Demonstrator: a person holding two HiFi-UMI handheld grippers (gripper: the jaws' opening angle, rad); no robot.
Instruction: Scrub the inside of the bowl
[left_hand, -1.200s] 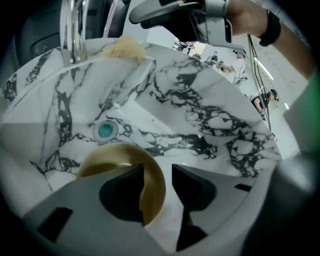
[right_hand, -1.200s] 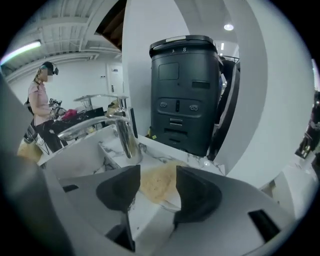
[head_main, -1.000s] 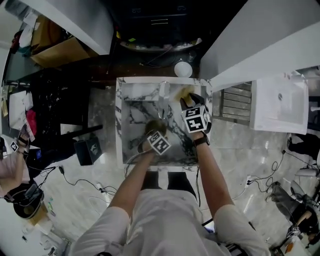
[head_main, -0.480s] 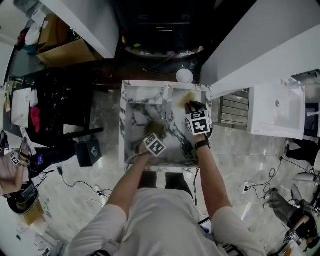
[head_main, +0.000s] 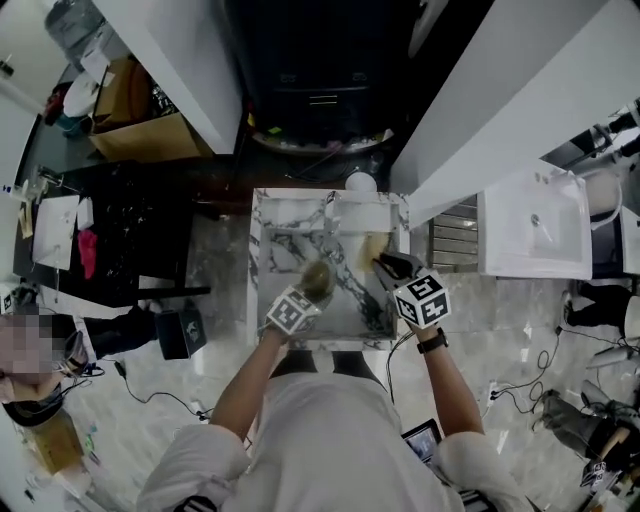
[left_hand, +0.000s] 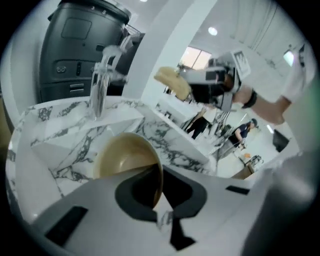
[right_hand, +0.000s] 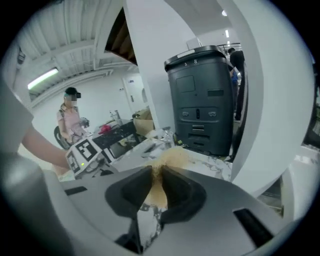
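Head view: above the white marble sink (head_main: 256, 272) hangs the round tan bowl (head_main: 317, 275), its thin rim just pinched in the jaws of the left gripper (head_main: 310, 290). Hard rubbing might twist it loose. The jaws of the right gripper (head_main: 385, 263) just closed on the soft yellow sponge (head_main: 371, 245). One sink, one bowl, one sponge.

A square sink (head_main: 256, 270) of white marble with dark veins stands on a pale marbled floor (head_main: 490, 325). Its rim is raised around a sunken basin. A faucet (left_hand: 101, 75) stands upright on the back rim. A small white round thing (head_main: 360, 182) sits at the back edge, on the rim or just behind it.
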